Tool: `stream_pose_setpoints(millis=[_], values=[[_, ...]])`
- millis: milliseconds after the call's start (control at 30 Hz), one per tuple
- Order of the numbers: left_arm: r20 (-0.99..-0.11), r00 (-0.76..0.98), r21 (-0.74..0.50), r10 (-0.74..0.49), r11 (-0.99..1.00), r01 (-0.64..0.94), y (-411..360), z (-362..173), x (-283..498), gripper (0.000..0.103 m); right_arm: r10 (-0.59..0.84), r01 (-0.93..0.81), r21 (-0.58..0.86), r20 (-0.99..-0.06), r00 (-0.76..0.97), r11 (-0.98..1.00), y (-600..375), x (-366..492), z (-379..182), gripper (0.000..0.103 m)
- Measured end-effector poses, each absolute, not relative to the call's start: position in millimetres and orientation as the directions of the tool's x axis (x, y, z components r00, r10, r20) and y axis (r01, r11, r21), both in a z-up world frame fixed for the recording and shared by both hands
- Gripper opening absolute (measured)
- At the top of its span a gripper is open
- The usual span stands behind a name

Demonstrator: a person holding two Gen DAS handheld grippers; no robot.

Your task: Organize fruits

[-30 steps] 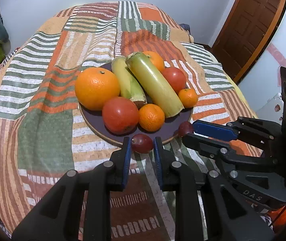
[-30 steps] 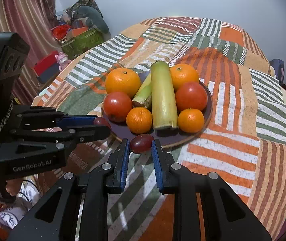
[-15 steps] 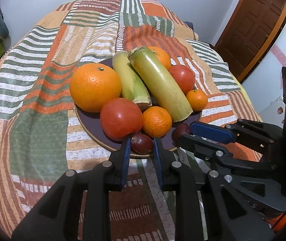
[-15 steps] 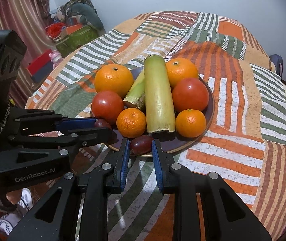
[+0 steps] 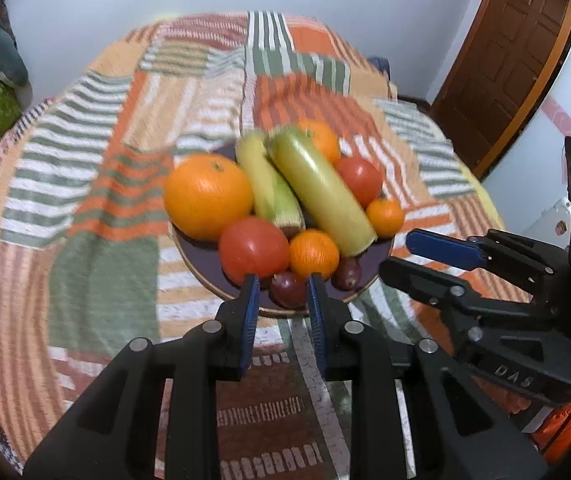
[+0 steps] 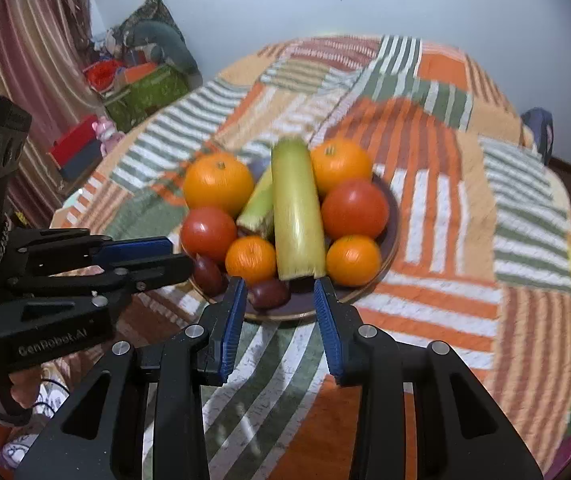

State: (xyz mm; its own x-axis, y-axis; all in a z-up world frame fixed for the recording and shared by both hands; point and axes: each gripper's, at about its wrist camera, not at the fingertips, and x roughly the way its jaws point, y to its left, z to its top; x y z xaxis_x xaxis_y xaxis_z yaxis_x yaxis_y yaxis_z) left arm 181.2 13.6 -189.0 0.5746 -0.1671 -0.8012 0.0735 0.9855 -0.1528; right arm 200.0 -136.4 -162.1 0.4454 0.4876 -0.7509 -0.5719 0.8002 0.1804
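A dark round plate (image 5: 201, 268) (image 6: 391, 216) holds oranges, two tomatoes and two green-yellow stalks. Two dark red plums lie on its near rim. My left gripper (image 5: 283, 290) has its blue pads close around one plum (image 5: 287, 289), which seems to rest on the plate; whether the pads still press it I cannot tell. My right gripper (image 6: 279, 294) is open, with the other plum (image 6: 269, 293) lying loose on the plate between its fingers. That plum shows in the left wrist view (image 5: 346, 272) beside the right gripper's fingers (image 5: 441, 246).
The plate sits on a table under a striped orange, green and white patchwork cloth (image 5: 97, 208). A brown door (image 5: 501, 52) stands at the right. Boxes and cushions (image 6: 141, 80) are piled by a curtain at the left.
Both grippers brought their plums forward over the plate's near rim. The right gripper opened and left its plum on the plate. The left gripper's pads look slightly wider.
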Motion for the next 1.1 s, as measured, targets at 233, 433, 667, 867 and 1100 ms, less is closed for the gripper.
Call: stream_pose_setpoints(millis=[233,433,667,867,1100], values=[[-0.686,0.721,-0.092,-0.099,0.995,0.049,12.8,-125.1,151.2,0.023,0.516,-0.558,0.162,-0.642,0.566,0.814,-156.6,182.9,-102.9,0.032],[-0.524,0.85,-0.048,-0.055,0.998,0.035,7.5,-61.4,109.7,0.023,0.535,-0.553,0.123,-0.489,0.689,0.824,-171.2,147.7,-39.7,0.032],[-0.368,0.929,-0.027,-0.028,0.999,0.02,1.1,-15.3,65.3,0.037,0.552,-0.555,0.096,-0.326,0.767,0.827,-179.2,104.8,7.8,0.032],[-0.275,0.961,-0.018,-0.001,1.0,-0.004,-1.1,3.4,35.7,0.059,0.547,-0.55,0.063,-0.247,0.8,0.833,-178.4,77.2,22.5,0.044],[-0.206,0.978,-0.027,0.022,0.999,-0.028,0.7,16.6,9.0,0.083,0.528,-0.531,0.042,-0.197,0.826,0.846,-179.1,67.1,24.1,0.069]])
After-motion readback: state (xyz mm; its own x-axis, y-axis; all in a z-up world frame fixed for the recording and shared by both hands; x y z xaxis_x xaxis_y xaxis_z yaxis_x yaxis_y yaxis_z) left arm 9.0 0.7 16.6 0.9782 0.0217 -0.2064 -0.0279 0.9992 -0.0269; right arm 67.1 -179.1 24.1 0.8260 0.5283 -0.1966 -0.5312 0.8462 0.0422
